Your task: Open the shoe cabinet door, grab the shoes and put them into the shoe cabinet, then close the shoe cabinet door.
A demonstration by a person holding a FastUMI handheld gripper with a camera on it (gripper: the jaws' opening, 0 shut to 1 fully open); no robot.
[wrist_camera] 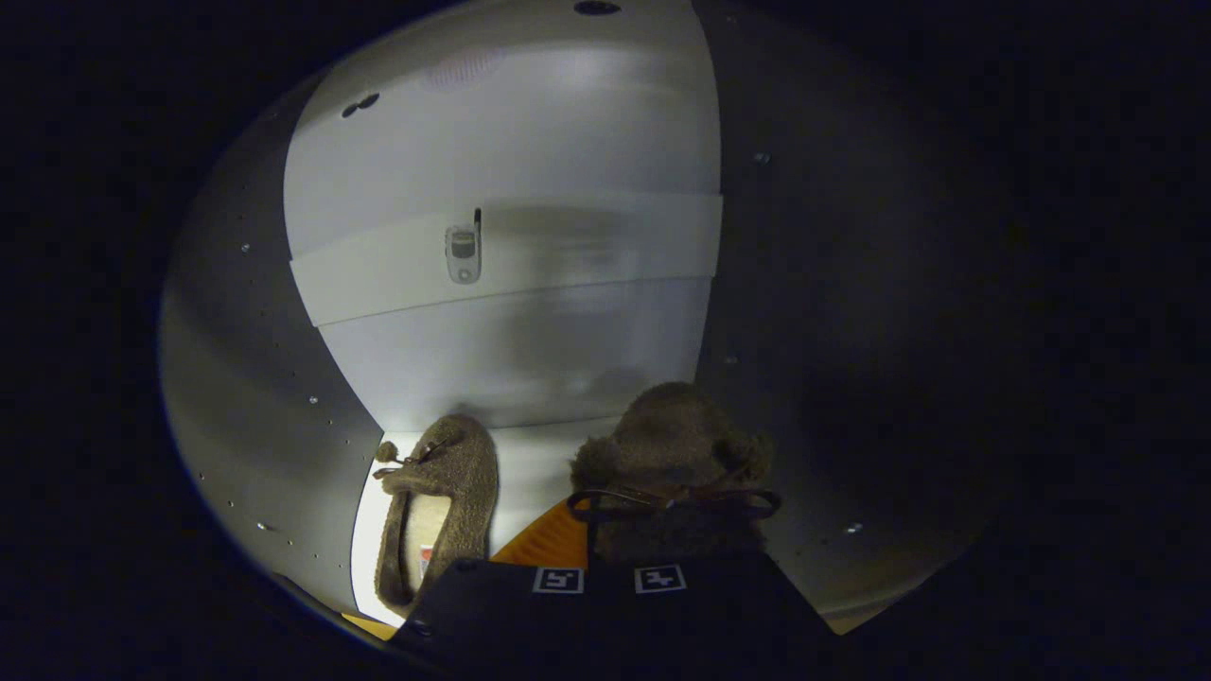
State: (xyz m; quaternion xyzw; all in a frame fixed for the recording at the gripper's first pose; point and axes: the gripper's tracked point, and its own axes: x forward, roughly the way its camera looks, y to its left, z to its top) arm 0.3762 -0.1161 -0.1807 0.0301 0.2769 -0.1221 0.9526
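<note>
Shoe cabinet (pixel 511 236) interior, seen from your gripper (pixel 610 579), which reaches into the compartment. You face the pale back panel, crossed by a lighter horizontal band that carries a small metal fitting (pixel 463 253). Grey side walls (pixel 255 378) curve away on both sides, dotted with rows of small holes or pegs, and the right wall lies in deep shadow.

First slipper (pixel 440 506): a brown fuzzy slipper lying flat on the white cabinet floor (pixel 530 463), beside the left wall and beyond your fingers, toe toward the back panel. Its pale insole faces up, and a small bow sits at the toe.

Second slipper (pixel 672 473): the same brown fuzzy kind, just ahead of your fingers and to the right of the first, well apart from it. It sits raised and close to the camera, a thin dark bow across its front.

Your fingers show as a dark mass bearing two square markers (pixel 558 579), directly under the second slipper and touching it in the view. Whether both fingers press on the slipper cannot be told, so you cannot tell if the gripper is spread or pinching. An orange surface (pixel 549 541) shows between the fingers and the cabinet floor.
</note>
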